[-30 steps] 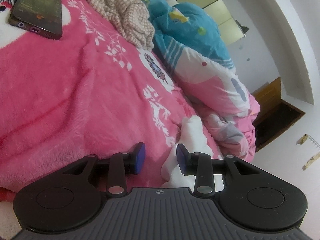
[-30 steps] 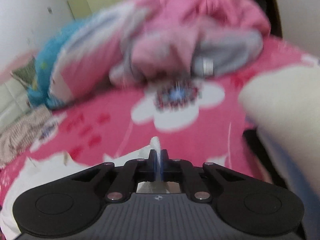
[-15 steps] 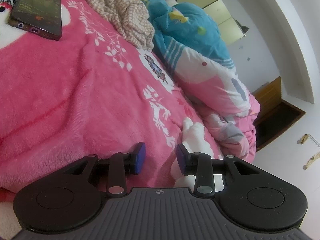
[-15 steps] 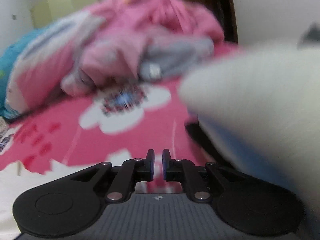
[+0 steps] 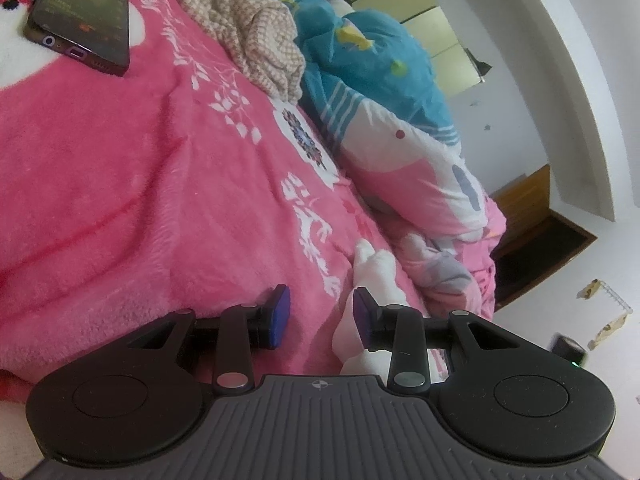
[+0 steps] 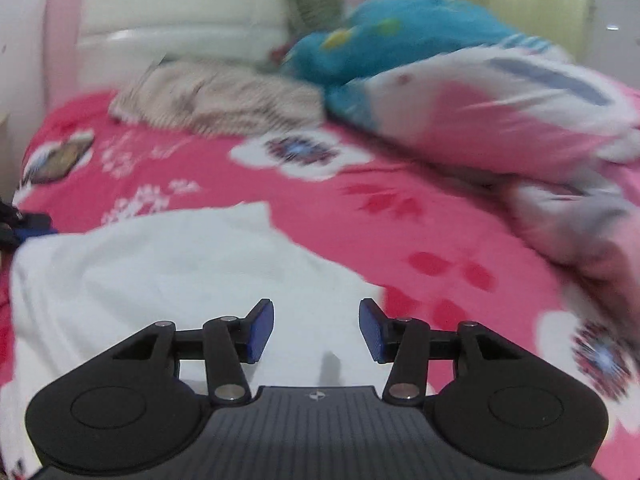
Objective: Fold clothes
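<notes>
The white garment (image 6: 172, 280) lies spread on the pink floral blanket (image 6: 400, 240), directly beneath and ahead of the right gripper (image 6: 316, 330). Its broad body runs leftward and away from that gripper; one edge reaches toward the blanket's centre. The right-wrist view is blurred, so folds and seams cannot be made out.

Right gripper: jaws spread wide, nothing between them, cloth directly below. Left gripper (image 5: 318, 316): jaws likewise apart and empty — a bunched white end of the garment (image 5: 376, 276) sits just beside its right finger, seemingly touching it, not clamped.

Judgement: both tools are near the cloth, but the right one sits over the main panel and is better placed to take an edge. The left has only a corner within reach, off to its right.

Surroundings: a phone (image 5: 86, 12) lies on the blanket well to the left; a beige checked cloth (image 5: 256, 32) and a blue-and-pink quilt (image 5: 400, 132) are heaped along the far side, clear of the garment.
</notes>
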Tool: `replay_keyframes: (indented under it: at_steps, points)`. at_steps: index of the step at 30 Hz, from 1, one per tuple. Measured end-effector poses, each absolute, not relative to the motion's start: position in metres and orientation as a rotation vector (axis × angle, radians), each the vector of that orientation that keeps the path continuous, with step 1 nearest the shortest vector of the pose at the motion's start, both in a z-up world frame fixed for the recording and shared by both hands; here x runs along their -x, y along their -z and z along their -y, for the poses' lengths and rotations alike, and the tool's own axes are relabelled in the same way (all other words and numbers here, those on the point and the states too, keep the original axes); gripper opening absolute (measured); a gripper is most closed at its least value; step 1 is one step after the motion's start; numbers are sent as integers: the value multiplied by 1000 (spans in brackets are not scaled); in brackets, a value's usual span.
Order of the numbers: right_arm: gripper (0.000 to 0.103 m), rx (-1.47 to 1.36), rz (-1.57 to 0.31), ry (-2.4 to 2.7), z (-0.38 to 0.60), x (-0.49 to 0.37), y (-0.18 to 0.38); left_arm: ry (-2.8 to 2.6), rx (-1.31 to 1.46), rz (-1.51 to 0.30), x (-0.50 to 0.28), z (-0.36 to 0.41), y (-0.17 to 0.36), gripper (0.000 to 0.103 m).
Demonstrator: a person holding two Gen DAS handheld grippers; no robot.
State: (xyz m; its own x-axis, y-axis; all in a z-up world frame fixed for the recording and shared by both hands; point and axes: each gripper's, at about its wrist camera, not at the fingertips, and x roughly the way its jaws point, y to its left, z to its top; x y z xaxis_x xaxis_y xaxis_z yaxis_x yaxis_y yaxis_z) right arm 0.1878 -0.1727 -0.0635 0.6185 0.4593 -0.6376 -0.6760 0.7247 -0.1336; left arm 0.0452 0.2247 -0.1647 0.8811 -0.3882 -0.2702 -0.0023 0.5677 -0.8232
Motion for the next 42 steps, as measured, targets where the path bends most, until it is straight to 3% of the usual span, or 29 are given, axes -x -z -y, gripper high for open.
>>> replay_keyframes:
  at_steps: [4, 7, 12, 16, 19, 22, 24, 25, 27, 29, 32, 34, 35, 36, 38, 42]
  points:
    - [48, 391, -659, -740, 150, -222, 72, 246, 971, -448, -46, -227, 166, 35]
    - [40, 391, -718, -768, 139, -234, 80, 253, 987, -443, -47, -227, 167, 35]
    - [2, 428, -724, -792, 126, -231, 88, 263, 1020, -431, -47, -230, 169, 35]
    - [2, 414, -579, -753, 123, -222, 66, 272, 1040, -423, -47, -232, 170, 35]
    - [2, 428, -612, -693, 118, -237, 74, 277, 1048, -422, -47, -233, 170, 35]
    - [4, 451, -701, -662, 114, -252, 86, 284, 1053, -420, -45, -234, 170, 35]
    - [9, 323, -709, -698, 122, -260, 76, 288, 1062, -418, -45, -235, 171, 35]
    - [13, 250, -711, -727, 125, -265, 72, 289, 1066, -417, -45, -235, 171, 35]
    - [49, 114, -716, -781, 130, -276, 65, 291, 1069, -417, -46, -234, 171, 35]
    - [57, 55, -743, -832, 122, -287, 67, 294, 1070, -416, -46, -234, 172, 35]
    - [58, 13, -822, -878, 106, -307, 80, 300, 1071, -415, -46, -235, 172, 35]
    - [54, -5, -880, -889, 100, -319, 92, 303, 1074, -415, -45, -236, 172, 35]
    - [41, -26, -901, -902, 99, -323, 96, 304, 1076, -414, -45, -236, 172, 35]
    - [20, -36, -899, -916, 98, -323, 96, 305, 1079, -413, -45, -236, 172, 35]
    - [8, -49, -880, -946, 98, -320, 94, 307, 1085, -411, -45, -237, 173, 36]
    - [4, -61, -739, -968, 103, -302, 71, 312, 1096, -406, -45, -237, 173, 36]
